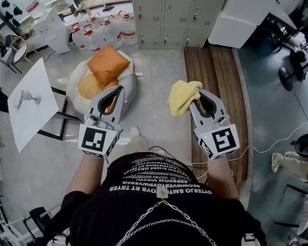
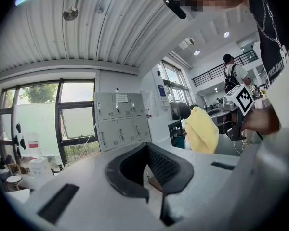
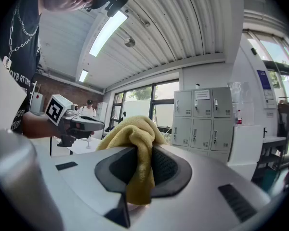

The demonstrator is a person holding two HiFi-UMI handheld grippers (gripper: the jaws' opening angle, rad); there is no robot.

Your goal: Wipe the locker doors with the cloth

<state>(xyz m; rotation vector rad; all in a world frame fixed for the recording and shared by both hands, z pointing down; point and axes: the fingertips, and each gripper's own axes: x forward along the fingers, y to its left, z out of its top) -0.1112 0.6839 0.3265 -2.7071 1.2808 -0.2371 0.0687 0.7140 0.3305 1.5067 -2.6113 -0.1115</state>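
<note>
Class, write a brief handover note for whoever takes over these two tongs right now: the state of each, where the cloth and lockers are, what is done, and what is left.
Left tongs: shut and empty, held out in front.
Right tongs: shut on the cloth, which bunches up past the jaws.
Lockers: grey bank ahead across the floor, doors closed. The cloth touches none of them.
Done: the cloth is in grip.
Left: walk up to the lockers and wipe the doors. No wiping appears to have started.
</note>
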